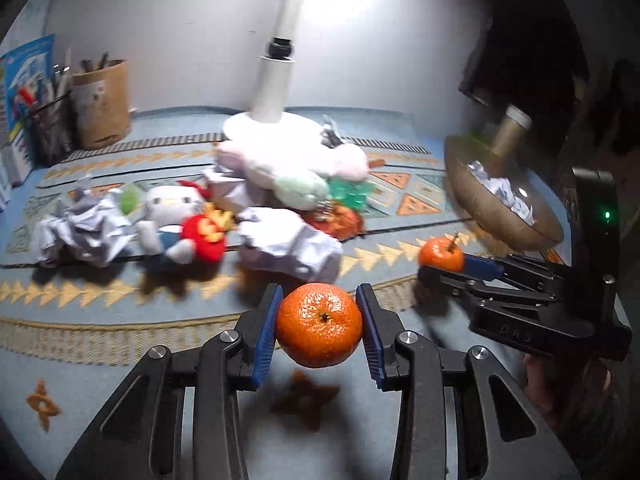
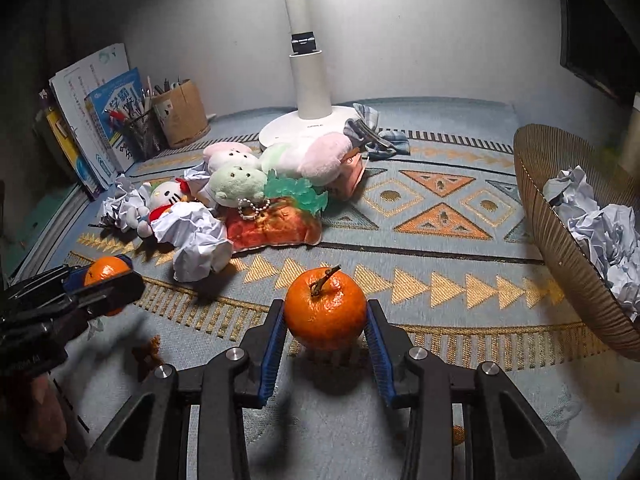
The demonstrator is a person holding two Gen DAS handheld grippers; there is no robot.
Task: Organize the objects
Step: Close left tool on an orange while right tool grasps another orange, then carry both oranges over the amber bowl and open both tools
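Note:
A smooth tangerine (image 1: 319, 334) sits between the blue pads of my left gripper (image 1: 319, 300), which is shut on it; its shadow falls on the mat below. In the right wrist view, my right gripper (image 2: 326, 310) is shut on a second tangerine (image 2: 325, 320) that has a short brown stem. Each gripper also appears in the other's view: the right gripper (image 1: 444, 265) with its stemmed tangerine (image 1: 440, 254) at the right, the left gripper (image 2: 109, 285) with its tangerine (image 2: 105, 273) at the far left. Both fruits are low over the patterned mat (image 2: 432, 216).
A wicker basket (image 2: 560, 240) holding crumpled paper (image 2: 600, 232) stands at the right. Plush toys (image 2: 240, 184), paper balls (image 2: 200, 248) and a white lamp base (image 2: 304, 128) crowd the middle back. Pen holders (image 2: 180, 116) and books (image 2: 96, 120) line the back left wall.

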